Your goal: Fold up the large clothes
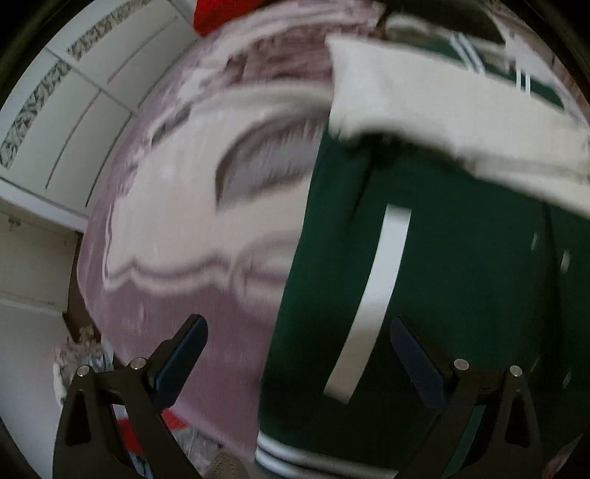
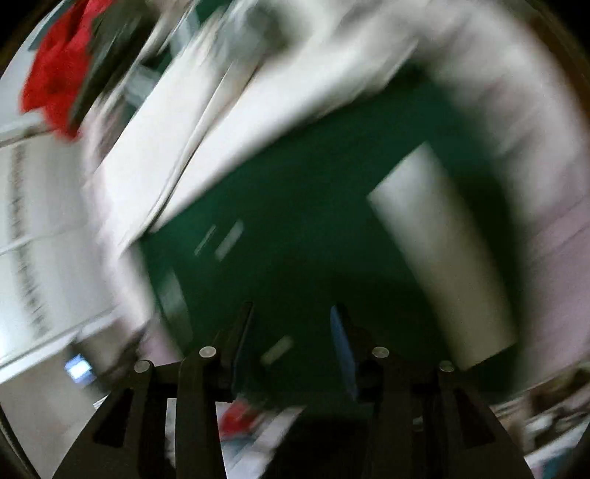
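A dark green jacket (image 1: 461,276) with a white stripe (image 1: 376,294) lies spread on a pink patterned bedspread (image 1: 177,206). Its white sleeve (image 1: 424,103) is folded across the upper part. My left gripper (image 1: 297,324) hangs above the jacket's left edge, jaws wide apart and empty. In the blurred right wrist view the same green jacket (image 2: 313,221) fills the middle, with the white sleeve (image 2: 228,129) at upper left and a white panel (image 2: 442,258) at right. My right gripper (image 2: 293,309) hovers over the green cloth, jaws partly apart, nothing seen between them.
A red cloth (image 1: 221,14) lies at the far end of the bed, also seen as a red cloth (image 2: 59,73) at upper left. White panelled cupboards (image 1: 73,110) stand to the left of the bed. Clutter lies on the floor (image 1: 84,353) below the bed's edge.
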Available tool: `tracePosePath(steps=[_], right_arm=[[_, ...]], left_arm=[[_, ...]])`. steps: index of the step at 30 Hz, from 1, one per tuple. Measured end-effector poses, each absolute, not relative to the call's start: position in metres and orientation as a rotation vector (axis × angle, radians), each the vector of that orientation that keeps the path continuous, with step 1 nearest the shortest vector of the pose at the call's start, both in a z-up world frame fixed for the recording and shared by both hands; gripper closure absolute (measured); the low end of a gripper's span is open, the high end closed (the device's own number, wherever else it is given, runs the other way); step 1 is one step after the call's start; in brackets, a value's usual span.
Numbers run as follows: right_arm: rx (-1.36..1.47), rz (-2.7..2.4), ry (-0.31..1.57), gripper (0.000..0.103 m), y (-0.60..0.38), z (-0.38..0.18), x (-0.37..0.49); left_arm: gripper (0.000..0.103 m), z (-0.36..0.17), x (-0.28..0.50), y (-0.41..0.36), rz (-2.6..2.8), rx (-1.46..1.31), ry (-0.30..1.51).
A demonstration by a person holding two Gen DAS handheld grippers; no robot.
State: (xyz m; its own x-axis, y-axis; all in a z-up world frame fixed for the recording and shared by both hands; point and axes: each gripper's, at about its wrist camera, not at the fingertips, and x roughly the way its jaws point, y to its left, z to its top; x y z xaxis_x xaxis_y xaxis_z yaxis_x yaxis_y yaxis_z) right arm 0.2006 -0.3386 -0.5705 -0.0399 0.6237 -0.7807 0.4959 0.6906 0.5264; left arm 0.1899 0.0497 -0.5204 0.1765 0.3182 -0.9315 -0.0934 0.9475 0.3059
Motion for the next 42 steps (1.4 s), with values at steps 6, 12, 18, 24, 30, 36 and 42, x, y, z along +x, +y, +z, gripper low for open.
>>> tracePosePath(steps=[6, 12, 18, 24, 30, 36, 42], right_arm=[[0.984, 0.281, 1.867, 0.067, -0.176, -0.659, 0.169], [0.793, 0.130, 1.724, 0.097, -0.174, -0.602, 0.156], [0.606, 0.063, 1.790, 0.094, -0.210, -0.578, 0.181], [0.551, 0.018, 1.770, 0.065, -0.219, -0.552, 0.161], [0.461, -0.040, 1.756, 0.057, -0.257, -0.548, 0.186], [0.530, 0.078, 1.697, 0.057, -0.298, -0.515, 0.233], [0.561, 0.217, 1.582, 0.057, -0.328, -0.485, 0.355]], left_arm=[[0.000, -0.539, 0.139, 0.069, 0.267, 0.160, 1.439], [0.000, -0.517, 0.108, 0.076, 0.203, 0.108, 1.406], [0.000, -0.529, 0.094, 0.075, 0.153, 0.086, 1.424], [0.000, -0.542, 0.092, 0.080, 0.149, 0.091, 1.449], [0.000, -0.538, 0.109, 0.074, 0.181, 0.125, 1.437], [0.000, -0.493, 0.176, 0.060, 0.210, 0.160, 1.309], [0.000, -0.474, 0.311, 0.024, 0.369, 0.304, 1.138]])
